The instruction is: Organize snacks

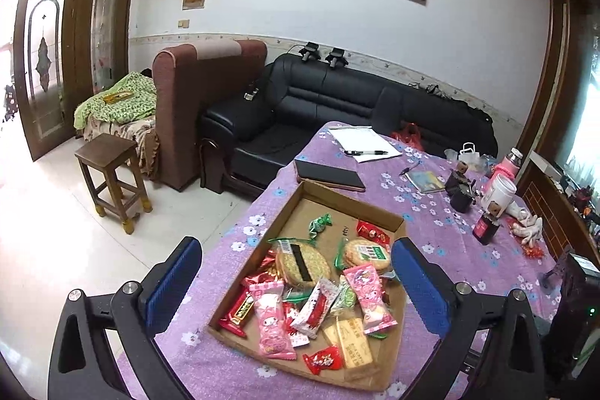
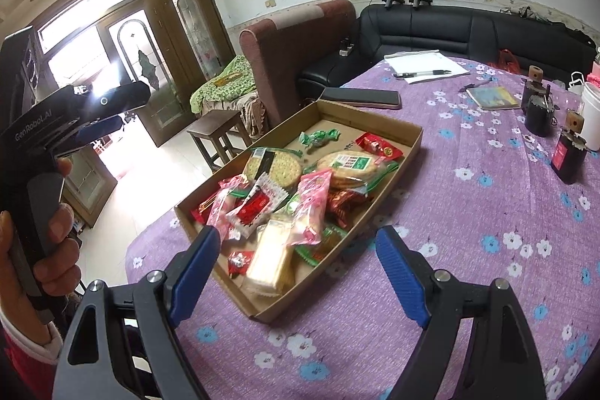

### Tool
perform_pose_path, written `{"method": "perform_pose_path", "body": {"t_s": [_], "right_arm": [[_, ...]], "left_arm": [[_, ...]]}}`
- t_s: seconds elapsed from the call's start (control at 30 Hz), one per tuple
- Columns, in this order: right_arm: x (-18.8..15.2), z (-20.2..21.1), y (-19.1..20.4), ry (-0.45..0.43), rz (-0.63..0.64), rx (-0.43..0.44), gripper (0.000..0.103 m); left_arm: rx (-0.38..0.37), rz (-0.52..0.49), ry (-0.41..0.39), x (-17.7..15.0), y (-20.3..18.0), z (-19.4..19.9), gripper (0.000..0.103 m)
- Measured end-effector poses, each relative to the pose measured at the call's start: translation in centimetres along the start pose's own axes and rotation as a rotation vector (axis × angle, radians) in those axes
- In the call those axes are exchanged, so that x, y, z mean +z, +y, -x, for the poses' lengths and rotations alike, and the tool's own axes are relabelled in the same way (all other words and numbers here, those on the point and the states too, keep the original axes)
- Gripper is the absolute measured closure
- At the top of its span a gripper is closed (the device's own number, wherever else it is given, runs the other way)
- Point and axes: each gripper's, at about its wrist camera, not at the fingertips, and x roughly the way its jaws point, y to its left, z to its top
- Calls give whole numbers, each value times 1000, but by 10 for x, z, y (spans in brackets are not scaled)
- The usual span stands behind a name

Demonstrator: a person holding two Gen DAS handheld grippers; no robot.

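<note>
Both your grippers — left (image 1: 296, 282) and right (image 2: 296, 261) — hang spread wide, gripping nothing. Between their blue pads sits the tray (image 1: 348, 199) of snacks (image 1: 300, 291) on the purple cloth (image 1: 442, 231).

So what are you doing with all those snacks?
A person holds a hand-held gripper in each hand over a cardboard tray of wrapped snacks on the purple flowered tablecloth. The left hand-held gripper and right hand-held gripper are both open and empty. Nothing has been picked up yet.
</note>
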Motion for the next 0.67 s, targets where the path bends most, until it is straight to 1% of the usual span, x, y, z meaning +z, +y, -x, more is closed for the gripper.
{"method": "perform_pose_path", "body": {"t_s": [0.1, 0.13, 0.17, 0.23, 0.33, 0.53, 0.67], "right_arm": [[-5, 2, 6, -7, 11, -1, 17], [-7, 3, 8, -8, 15, -2, 16], [-9, 3, 10, -8, 20, -6, 12], [-12, 4, 13, -6, 31, -12, 11], [-16, 5, 17, 0, 43, -15, 11], [-23, 11, 23, -1, 56, -9, 11], [-25, 15, 26, -4, 63, -14, 11]], "left_arm": [[-7, 13, 3, -5, 4, 3, 1], [-6, 19, 5, -8, 6, 4, 1], [1, 22, 8, -9, 7, 4, 1], [8, 29, 10, -14, 11, 5, 1], [29, 39, -14, -19, 16, 12, 1], [60, 1, -78, -21, 13, 30, 1], [38, 2, -80, -22, 14, 35, 1]]}}
